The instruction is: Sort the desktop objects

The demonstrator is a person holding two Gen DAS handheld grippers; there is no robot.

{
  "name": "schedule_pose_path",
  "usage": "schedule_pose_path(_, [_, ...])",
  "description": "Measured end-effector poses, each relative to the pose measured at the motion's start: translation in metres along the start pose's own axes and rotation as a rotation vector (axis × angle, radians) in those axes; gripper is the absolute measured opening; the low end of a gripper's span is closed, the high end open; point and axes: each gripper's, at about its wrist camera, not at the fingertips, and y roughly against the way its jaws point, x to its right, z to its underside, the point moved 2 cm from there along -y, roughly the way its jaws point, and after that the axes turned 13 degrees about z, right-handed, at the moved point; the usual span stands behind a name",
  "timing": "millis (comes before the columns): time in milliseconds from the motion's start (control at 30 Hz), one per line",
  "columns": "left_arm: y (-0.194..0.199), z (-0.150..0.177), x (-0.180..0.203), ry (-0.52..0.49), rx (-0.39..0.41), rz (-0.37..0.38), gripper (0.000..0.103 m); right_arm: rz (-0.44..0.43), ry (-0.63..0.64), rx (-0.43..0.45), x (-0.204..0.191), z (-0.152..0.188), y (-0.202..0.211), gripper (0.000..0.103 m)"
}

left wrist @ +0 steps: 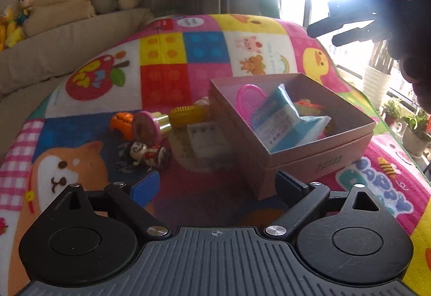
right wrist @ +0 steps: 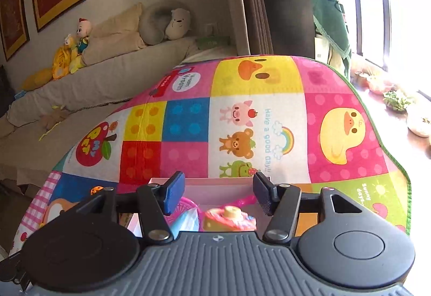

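Observation:
A pink cardboard box [left wrist: 320, 153] stands on the colourful mat; its far wall shows in the right wrist view [right wrist: 215, 182]. Inside lie a pink plastic piece [left wrist: 249, 96], a tissue pack [left wrist: 282, 120] and a pink and orange toy [right wrist: 229, 217]. Left of the box lie a yellow corn toy [left wrist: 188, 115], a pink round stamp [left wrist: 146, 127], an orange toy [left wrist: 122, 122], a small figurine [left wrist: 146, 153] and a clear packet [left wrist: 207, 142]. My left gripper [left wrist: 218, 185] is open and empty, low before the box corner. My right gripper [right wrist: 218, 192] is open and empty above the box; it also shows in the left wrist view [left wrist: 347, 31].
The colourful mat [right wrist: 256, 120] covers the table. A beige sofa [right wrist: 113, 80] with plush toys runs along the left. Potted plants [left wrist: 414, 131] and a bright window are on the right. A green towel [right wrist: 328, 15] hangs by the curtain.

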Motion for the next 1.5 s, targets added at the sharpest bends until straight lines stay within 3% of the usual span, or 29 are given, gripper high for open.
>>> schedule_pose_path(133, [0.005,0.009,-0.017,0.049,-0.001,-0.015,0.098,0.003,0.045,-0.018,-0.018,0.003,-0.006,0.055])
schedule_pose_path(233, [0.007,0.018,-0.029,0.066,-0.008,-0.057,0.099,0.001,0.082,-0.053,-0.035,0.006,-0.014,0.045])
schedule_pose_path(467, [0.013,0.032,-0.061,0.088,0.038,-0.176,0.1,-0.077,0.184,-0.112,-0.102,0.006,-0.023,0.045])
schedule_pose_path(633, [0.018,0.041,-0.086,0.201,0.051,-0.147,0.1,-0.131,0.261,-0.225,-0.17,-0.003,-0.063,0.045])
schedule_pose_path(733, [0.022,0.043,-0.094,0.252,0.077,-0.117,0.1,-0.081,0.288,-0.297,-0.197,-0.009,-0.105,0.045])
schedule_pose_path(967, [0.022,0.047,-0.096,0.3,0.071,-0.044,0.101,0.115,0.149,-0.47,-0.168,-0.034,-0.205,0.045])
schedule_pose_path(1067, [0.022,0.049,-0.098,0.332,0.059,-0.019,0.101,0.118,0.084,-0.584,-0.151,-0.028,-0.233,0.045])
schedule_pose_path(1167, [0.022,0.05,-0.097,0.33,0.062,-0.02,0.101,0.091,0.063,-0.634,-0.151,-0.015,-0.241,0.037])
schedule_pose_path(1300, [0.021,0.05,-0.096,0.333,0.058,-0.022,0.101,0.012,0.136,-0.604,-0.173,-0.008,-0.23,0.02])
schedule_pose_path(1500, [0.021,0.05,-0.096,0.334,0.059,-0.02,0.102,-0.044,0.288,-0.537,-0.205,0.0,-0.19,0.019])
